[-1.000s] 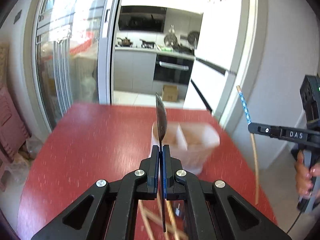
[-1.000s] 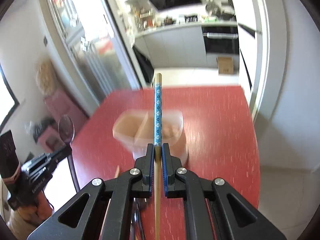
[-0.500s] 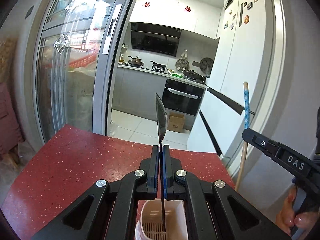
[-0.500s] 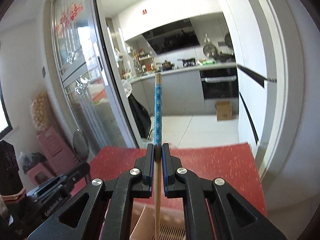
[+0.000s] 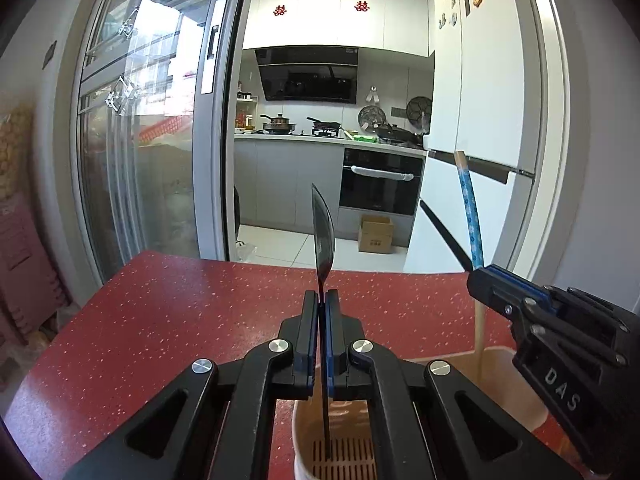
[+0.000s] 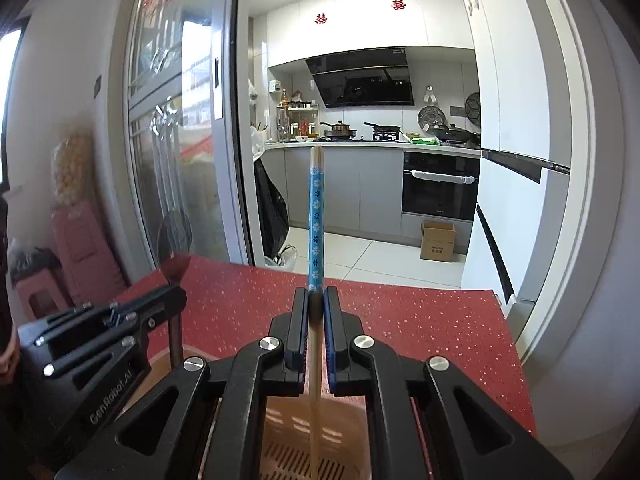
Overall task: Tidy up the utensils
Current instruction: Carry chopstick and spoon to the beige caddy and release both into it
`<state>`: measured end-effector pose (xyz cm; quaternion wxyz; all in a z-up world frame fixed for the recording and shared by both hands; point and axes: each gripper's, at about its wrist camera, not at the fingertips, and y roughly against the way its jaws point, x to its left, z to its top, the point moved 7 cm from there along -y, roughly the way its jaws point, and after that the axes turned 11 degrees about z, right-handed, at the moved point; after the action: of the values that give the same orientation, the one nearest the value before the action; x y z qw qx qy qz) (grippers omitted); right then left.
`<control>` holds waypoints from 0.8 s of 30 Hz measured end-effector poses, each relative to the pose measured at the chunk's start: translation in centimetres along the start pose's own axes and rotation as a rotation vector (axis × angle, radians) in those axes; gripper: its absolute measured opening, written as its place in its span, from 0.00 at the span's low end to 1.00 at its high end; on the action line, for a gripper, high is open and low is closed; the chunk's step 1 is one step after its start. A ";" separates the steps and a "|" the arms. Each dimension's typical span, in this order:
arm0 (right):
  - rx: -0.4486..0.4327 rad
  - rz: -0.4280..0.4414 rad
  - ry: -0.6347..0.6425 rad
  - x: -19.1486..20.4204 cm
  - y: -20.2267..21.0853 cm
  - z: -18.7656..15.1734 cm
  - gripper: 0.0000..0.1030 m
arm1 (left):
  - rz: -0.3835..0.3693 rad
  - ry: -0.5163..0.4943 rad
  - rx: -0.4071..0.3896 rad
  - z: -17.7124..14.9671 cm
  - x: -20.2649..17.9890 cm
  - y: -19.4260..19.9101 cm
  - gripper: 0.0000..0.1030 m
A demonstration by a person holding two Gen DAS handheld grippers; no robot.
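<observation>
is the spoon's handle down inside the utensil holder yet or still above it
Inside. The spoon, upright in the shut left gripper, has its handle tip near the slotted floor of the holder.

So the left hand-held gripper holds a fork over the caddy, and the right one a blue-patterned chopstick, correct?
Not quite: the left hand-held gripper holds a spoon, not a fork; the right wrist view shows its round bowl. The right hand-held gripper does hold the blue-patterned chopstick over the caddy.
</observation>
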<state>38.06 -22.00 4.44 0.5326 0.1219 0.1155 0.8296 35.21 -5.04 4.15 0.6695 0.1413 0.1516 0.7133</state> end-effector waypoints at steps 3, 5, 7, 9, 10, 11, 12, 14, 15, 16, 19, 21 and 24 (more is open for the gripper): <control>0.025 0.007 0.022 0.5 0.2 -1.3 0.08 | 0.015 -0.035 0.010 -0.8 -0.3 0.2 0.31; 0.037 0.019 0.017 0.6 0.3 -1.8 0.08 | 0.015 -0.048 0.013 -1.0 -0.5 0.4 0.31; 0.048 0.028 0.010 0.7 0.2 -2.2 0.08 | 0.023 -0.069 0.017 -1.2 -0.6 0.6 0.31; 0.069 0.043 -0.001 0.6 0.0 -2.5 0.08 | 0.030 -0.086 0.016 -1.4 -0.8 1.0 0.31; 0.073 0.043 -0.003 0.6 0.0 -2.5 0.08 | 0.035 -0.090 0.015 -1.6 -0.7 1.1 0.31; 0.080 0.049 -0.008 0.5 -0.1 -2.5 0.08 | 0.039 -0.092 0.014 -1.6 -0.7 1.3 0.31; 0.090 0.062 -0.016 0.5 -0.2 -2.5 0.08 | 0.039 -0.092 0.017 -1.6 -0.7 1.4 0.31; 0.109 0.070 -0.038 0.2 -0.4 -2.5 0.10 | 0.032 -0.092 0.024 -1.7 -0.8 1.6 0.31; 0.112 0.074 -0.053 0.0 -0.4 -2.4 0.17 | 0.030 -0.096 0.025 -1.7 -0.8 1.6 0.31; 0.116 0.078 -0.067 -0.1 -0.3 -2.4 0.22 | 0.030 -0.103 0.025 -1.7 -0.9 1.7 0.31; 0.110 0.084 -0.093 -0.4 0.3 -2.3 0.35 | 0.033 -0.122 0.028 -1.9 -0.9 1.9 0.31; 0.102 0.083 -0.110 -0.7 1.2 -1.9 0.38 | 0.027 -0.124 0.033 -2.0 -1.0 2.1 0.31; 0.092 0.093 -0.159 -1.1 2.3 -1.7 0.42 | 0.012 -0.128 0.041 -2.0 -1.1 2.3 0.31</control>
<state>35.92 -24.02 3.46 0.4948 0.2168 0.1051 0.8349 32.39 -6.31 3.24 0.6703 0.2014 0.1220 0.7037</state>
